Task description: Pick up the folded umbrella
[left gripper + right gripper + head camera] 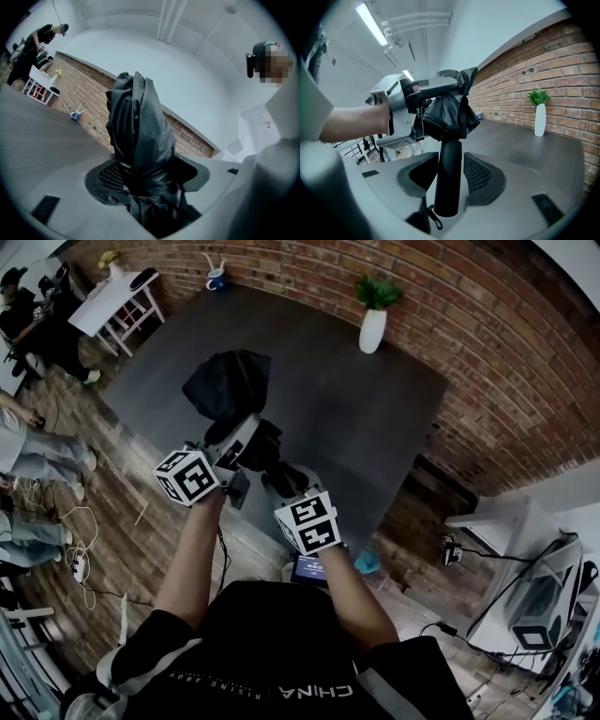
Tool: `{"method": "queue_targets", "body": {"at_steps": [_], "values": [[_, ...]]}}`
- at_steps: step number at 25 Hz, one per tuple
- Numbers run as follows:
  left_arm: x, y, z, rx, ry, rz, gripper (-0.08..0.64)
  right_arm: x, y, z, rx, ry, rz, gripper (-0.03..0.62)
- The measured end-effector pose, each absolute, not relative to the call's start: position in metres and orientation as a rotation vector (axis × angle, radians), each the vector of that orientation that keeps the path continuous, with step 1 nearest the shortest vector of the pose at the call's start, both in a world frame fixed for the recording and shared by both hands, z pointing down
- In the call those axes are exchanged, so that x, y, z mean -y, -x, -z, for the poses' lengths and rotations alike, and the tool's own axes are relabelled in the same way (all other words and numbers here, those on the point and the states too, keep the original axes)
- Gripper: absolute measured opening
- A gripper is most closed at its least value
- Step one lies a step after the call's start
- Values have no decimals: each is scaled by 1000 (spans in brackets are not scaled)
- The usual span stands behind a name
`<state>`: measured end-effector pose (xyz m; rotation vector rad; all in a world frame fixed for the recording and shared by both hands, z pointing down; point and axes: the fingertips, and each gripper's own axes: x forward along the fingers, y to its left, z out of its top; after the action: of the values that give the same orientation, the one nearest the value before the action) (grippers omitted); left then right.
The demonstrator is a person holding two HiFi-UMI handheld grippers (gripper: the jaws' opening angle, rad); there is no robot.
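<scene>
The folded black umbrella point(230, 385) hangs above the dark grey table point(375, 418), carried between both grippers. My left gripper point(242, 439) is shut on its bunched canopy point(140, 136), and the fabric fills the gap between the pads point(110, 176). My right gripper point(286, 482) is shut on the umbrella's black cylindrical handle point(449, 173), which stands upright between the jaws with its wrist strap point(431, 218) dangling below. In the right gripper view the left gripper point(405, 108) shows just beyond, clamped on the canopy point(447, 115).
A white vase with a green plant point(373, 324) stands at the table's far edge by the brick wall point(487, 343). A blue mug point(216, 279) sits near the far left corner. A white side table point(112, 301) and seated people are at the left.
</scene>
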<state>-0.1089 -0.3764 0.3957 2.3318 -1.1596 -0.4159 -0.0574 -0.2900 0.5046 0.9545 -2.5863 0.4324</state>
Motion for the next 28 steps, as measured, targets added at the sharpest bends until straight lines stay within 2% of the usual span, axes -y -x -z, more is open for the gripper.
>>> {"method": "queue_targets", "body": {"at_steps": [19,28], "values": [[197,184,-355,1103,-2423,566,288,124,132,-474,2654,-825,-379,150],[136,188,-351,1032,-2418,608,288,60,134,-469,2637,-842,-385,150]]}}
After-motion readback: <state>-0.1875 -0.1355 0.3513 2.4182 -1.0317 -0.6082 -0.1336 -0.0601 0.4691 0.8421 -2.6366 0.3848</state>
